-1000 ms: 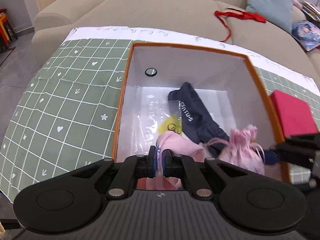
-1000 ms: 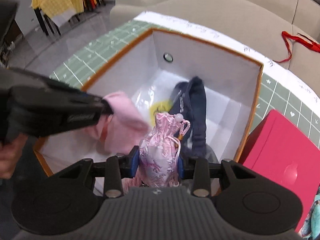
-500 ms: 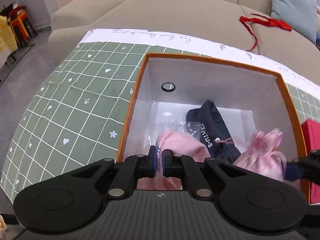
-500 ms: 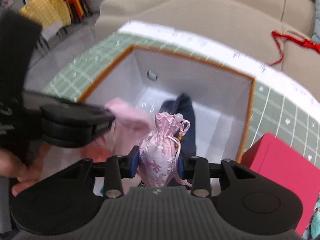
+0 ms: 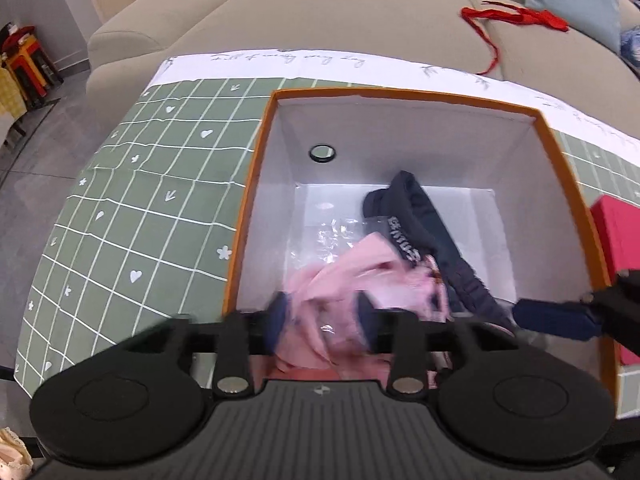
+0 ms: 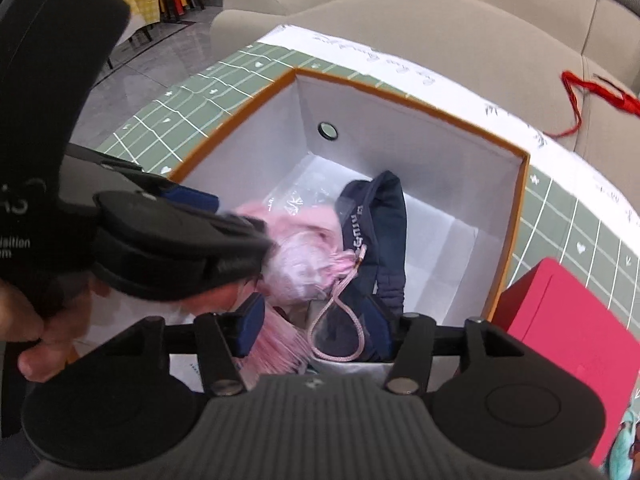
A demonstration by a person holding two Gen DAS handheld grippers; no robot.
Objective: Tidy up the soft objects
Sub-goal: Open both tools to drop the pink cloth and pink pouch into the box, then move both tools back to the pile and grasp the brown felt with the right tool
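1. Pink cloth is lying inside the orange-rimmed box, low at the near side, blurred in both views.
2. Left gripper is hovering over the box with its jaws having just been opening; they are standing apart now, the pink cloth showing between them, pads not pressing on it.
3. Pink pouch is sitting in the box beside the cloth, its cord loop trailing toward the near wall.
4. Right gripper is pointing down into the box, jaws having just been opening and standing apart; pouch and cord are lying between the fingers, not squeezed.
5. Navy garment with white lettering is lying on the box floor, just beside the pouch; clear plastic wrap is lying behind the cloth.
6. Box is resting on a green checked tablecloth; red box is sitting just beside it on the right.
7. Person's hand is gripping the left tool at the left edge of the right wrist view.
8. Beige sofa is standing behind the table with a red ribbon on it.
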